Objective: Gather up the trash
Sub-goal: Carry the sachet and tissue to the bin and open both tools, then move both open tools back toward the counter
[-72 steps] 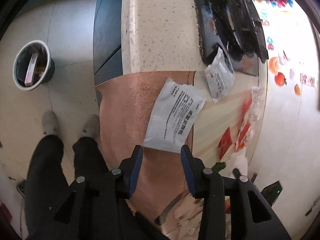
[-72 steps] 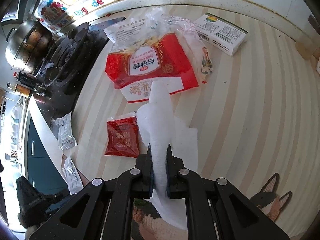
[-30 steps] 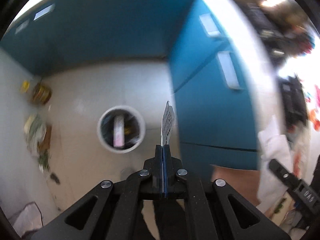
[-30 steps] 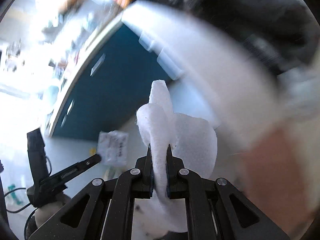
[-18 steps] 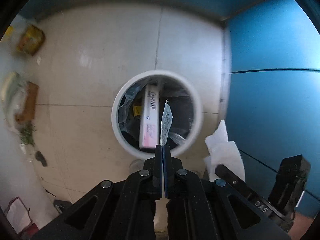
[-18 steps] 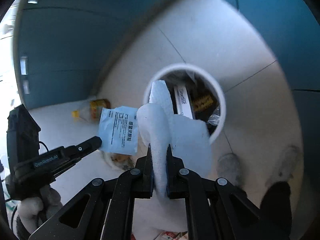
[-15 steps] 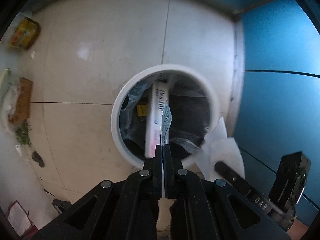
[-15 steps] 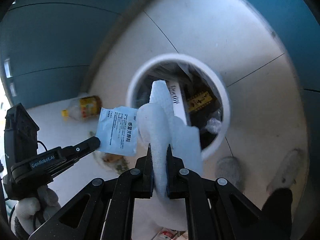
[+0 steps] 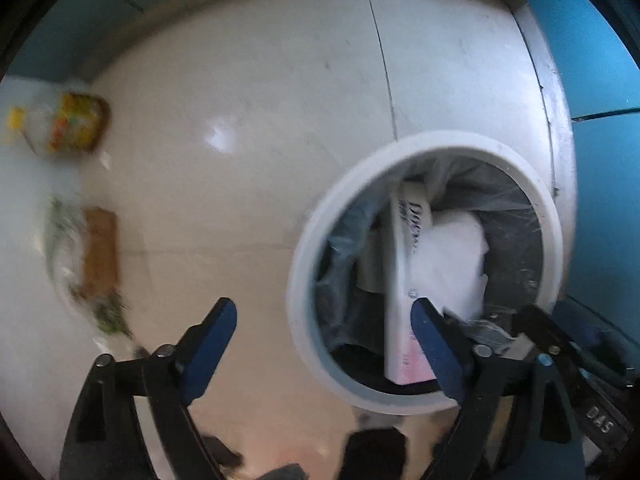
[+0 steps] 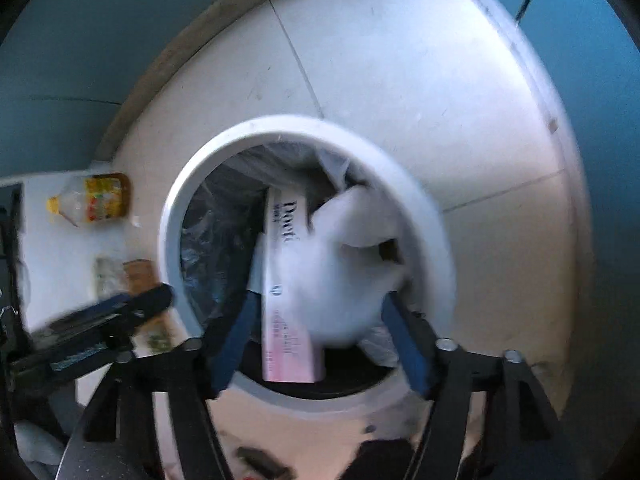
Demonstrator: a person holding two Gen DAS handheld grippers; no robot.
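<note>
The left claw [image 9: 323,322] stands wide open with nothing between its two blue-padded fingers [image 9: 208,330], pointing down at the floor [image 9: 260,120] beside the trash bin [image 9: 316,344]; its right finger overlaps the bin's rim. The right claw [image 10: 320,340] is also spread open and empty, aimed straight down over the bin's mouth, its two fingers [image 10: 404,344] framing the opening. From the left wrist view the right claw's body is only partly seen at the lower right, cut off by the frame edge; from the right wrist view the left claw shows as a blurred dark bar at the lower left.

One white crumpled tissue [image 10: 344,276] sits inside the bin, smeared by motion, so whether it is lying still cannot be told. It lies against one long white and pink box [image 10: 286,308] that stands tilted in the bin, its lower end hidden by the rim. A grey plastic liner [image 9: 344,240] lines the bin wall; what lies deeper is dark and hard to make out.

Outside the bin, one yellow-labelled bottle [image 10: 96,200] lies on the floor near the blue cabinet [image 10: 60,80], and a brown board with green scraps [image 9: 100,256] is close by, blurred. Dark trouser legs fill the bottom edge
</note>
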